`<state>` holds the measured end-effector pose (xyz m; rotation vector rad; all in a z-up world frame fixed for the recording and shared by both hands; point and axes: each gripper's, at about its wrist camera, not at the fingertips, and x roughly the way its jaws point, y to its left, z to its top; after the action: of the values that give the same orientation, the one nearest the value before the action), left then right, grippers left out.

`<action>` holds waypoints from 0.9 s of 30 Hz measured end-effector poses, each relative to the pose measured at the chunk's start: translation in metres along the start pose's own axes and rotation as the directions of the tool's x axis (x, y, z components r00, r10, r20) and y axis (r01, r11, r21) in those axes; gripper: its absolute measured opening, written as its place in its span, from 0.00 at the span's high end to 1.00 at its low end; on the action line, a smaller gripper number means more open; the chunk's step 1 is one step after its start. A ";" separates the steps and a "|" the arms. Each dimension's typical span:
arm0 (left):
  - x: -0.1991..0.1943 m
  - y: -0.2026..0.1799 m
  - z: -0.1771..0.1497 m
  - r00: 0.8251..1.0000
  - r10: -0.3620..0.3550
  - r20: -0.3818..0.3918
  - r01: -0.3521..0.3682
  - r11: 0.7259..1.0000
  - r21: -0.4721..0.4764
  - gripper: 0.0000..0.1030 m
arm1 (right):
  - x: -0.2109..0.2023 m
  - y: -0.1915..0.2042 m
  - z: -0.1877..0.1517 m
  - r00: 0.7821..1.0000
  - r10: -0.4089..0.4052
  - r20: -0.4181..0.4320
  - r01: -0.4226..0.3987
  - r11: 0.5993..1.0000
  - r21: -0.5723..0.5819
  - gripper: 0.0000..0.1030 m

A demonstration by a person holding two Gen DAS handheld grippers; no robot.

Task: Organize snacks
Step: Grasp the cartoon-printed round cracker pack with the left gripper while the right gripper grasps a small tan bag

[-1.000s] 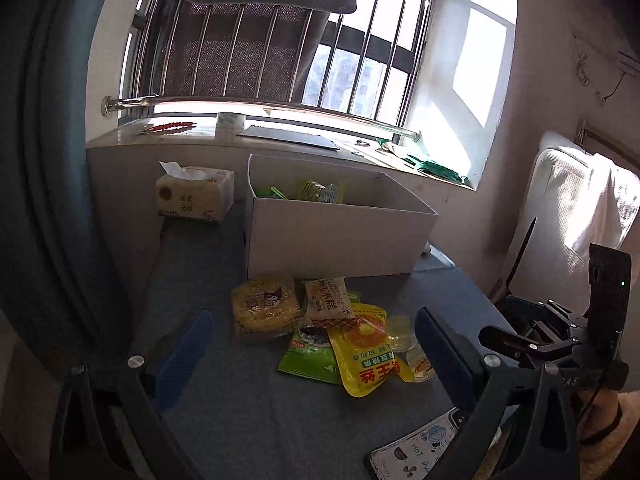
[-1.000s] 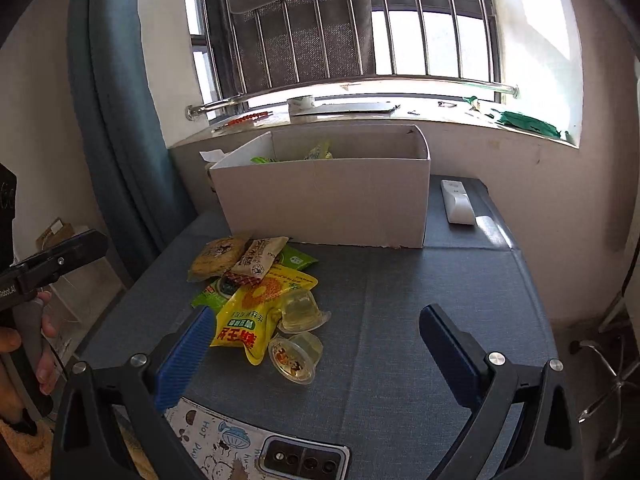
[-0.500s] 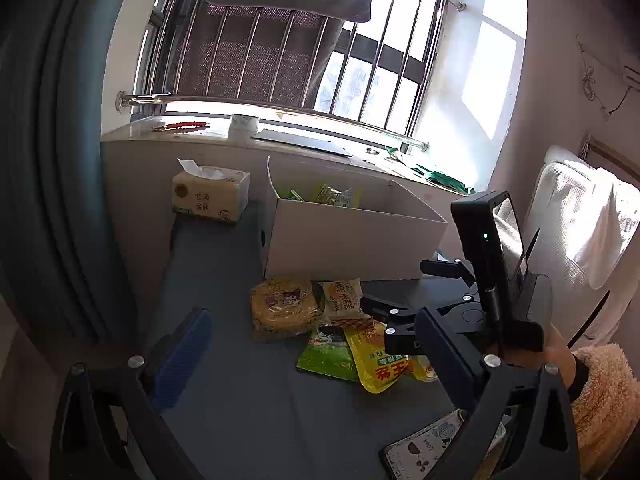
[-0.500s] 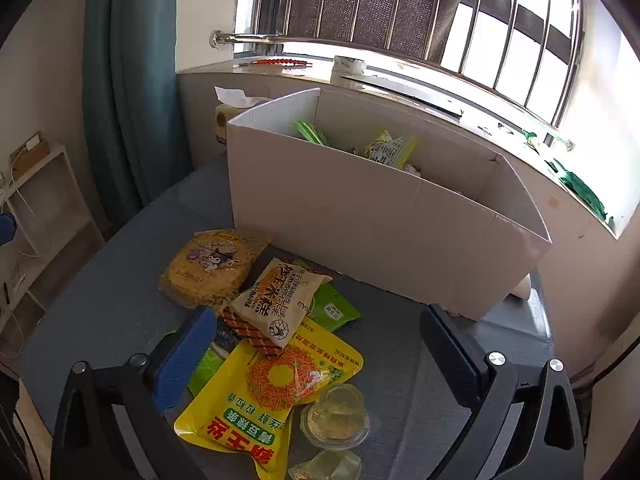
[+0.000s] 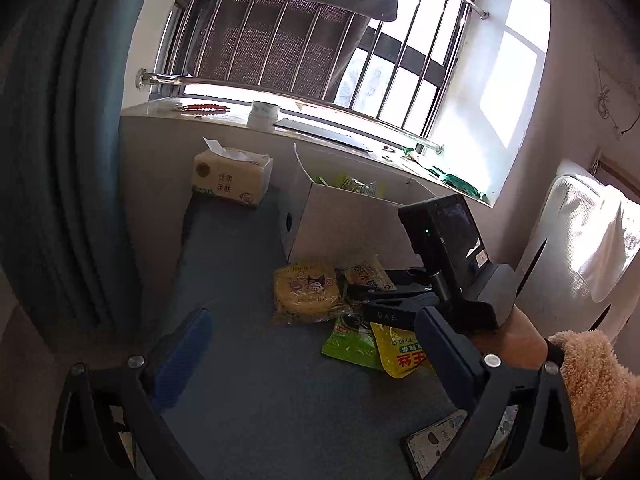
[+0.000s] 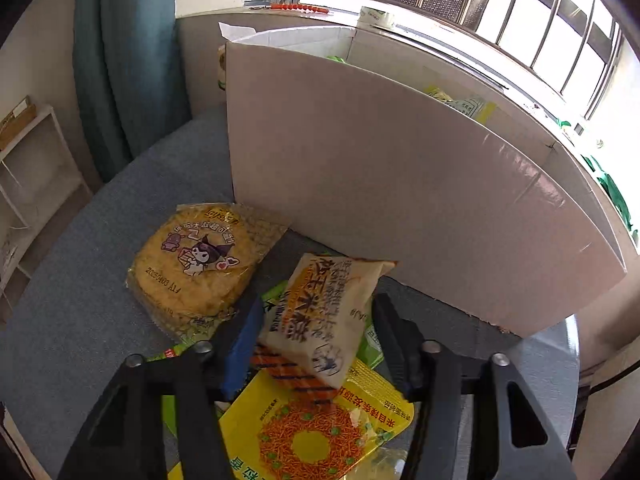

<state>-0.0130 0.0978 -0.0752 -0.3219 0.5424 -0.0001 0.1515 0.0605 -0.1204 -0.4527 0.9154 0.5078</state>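
Observation:
A white cardboard box [image 6: 400,184] with snacks inside stands on the blue-grey table [image 5: 240,272]. In front of it lie a yellow noodle pack [image 6: 196,260], a white-and-orange corn snack bag [image 6: 324,312], a green packet [image 5: 352,344] and a yellow pouch [image 6: 316,440]. My right gripper [image 6: 316,336] straddles the corn snack bag, fingers close on both sides; it also shows in the left wrist view [image 5: 380,292]. My left gripper [image 5: 308,356] is open and empty, held above the table left of the pile.
A tissue pack [image 5: 232,178] sits at the back left by the windowsill. A phone [image 5: 440,444] lies near the front edge. A teal curtain [image 6: 128,60] hangs at left, a white shelf [image 6: 32,168] beside the table, a white chair [image 5: 580,240] at right.
My right gripper has moved forward and down onto the snack pile and narrowed around the corn snack bag. My left gripper has shifted slightly left and stays open.

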 end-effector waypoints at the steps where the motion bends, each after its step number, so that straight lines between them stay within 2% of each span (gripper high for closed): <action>1: 0.000 0.000 -0.001 1.000 0.003 -0.001 -0.003 1.000 0.001 0.00 | -0.002 0.000 0.000 1.000 0.003 0.003 -0.003 1.000 -0.001 0.55; 2: 0.000 0.000 -0.001 1.000 0.008 -0.004 -0.008 1.000 0.002 0.00 | -0.005 -0.002 -0.001 1.000 0.021 0.010 -0.021 1.000 0.003 0.65; 3: 0.002 0.001 -0.001 1.000 0.013 -0.008 -0.013 1.000 0.002 0.00 | -0.009 -0.006 -0.001 0.999 0.043 0.024 -0.044 0.999 0.023 0.80; 5: 0.004 0.003 -0.002 1.000 0.017 -0.017 -0.017 1.000 0.003 0.00 | -0.020 -0.014 -0.004 0.998 0.042 0.050 -0.044 0.998 0.049 0.81; 11: 0.024 0.002 0.001 0.998 0.010 -0.057 -0.010 1.000 0.001 0.00 | -0.060 -0.036 -0.020 0.983 0.130 0.127 -0.144 0.984 0.105 0.82; 15: 0.053 -0.003 0.009 0.993 0.014 -0.120 -0.010 0.999 0.034 0.00 | -0.093 -0.059 -0.036 0.948 0.231 0.219 -0.275 0.941 0.196 0.81; 17: 0.071 -0.004 0.014 0.988 0.011 -0.152 -0.005 0.999 0.039 0.00 | -0.110 -0.068 -0.048 0.935 0.239 0.263 -0.299 0.929 0.220 0.81; 20: 0.107 -0.005 0.021 0.973 0.024 -0.231 -0.016 0.999 0.034 0.00 | -0.134 -0.078 -0.071 0.922 0.221 0.319 -0.306 0.920 0.246 0.81; 22: 0.131 -0.007 0.026 0.963 0.059 -0.262 -0.047 0.997 0.054 0.00 | -0.146 -0.084 -0.086 0.921 0.203 0.333 -0.297 0.918 0.263 0.81; 23: 0.144 -0.007 0.027 0.953 0.074 -0.292 -0.060 0.997 0.056 0.00 | -0.150 -0.087 -0.092 0.920 0.199 0.338 -0.299 0.914 0.275 0.81; 25: 0.170 -0.006 0.029 0.917 0.148 -0.371 -0.136 0.989 0.057 0.00 | -0.156 -0.091 -0.102 0.917 0.199 0.346 -0.305 0.909 0.285 0.81; 27: 0.190 -0.005 0.028 0.893 0.168 -0.418 -0.163 0.985 0.046 0.00 | -0.162 -0.098 -0.110 0.920 0.175 0.350 -0.285 0.912 0.294 0.81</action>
<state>0.1648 0.0854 -0.1480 -0.2648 0.9997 0.0950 0.0581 -0.1148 -0.0296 0.0592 0.7273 0.6064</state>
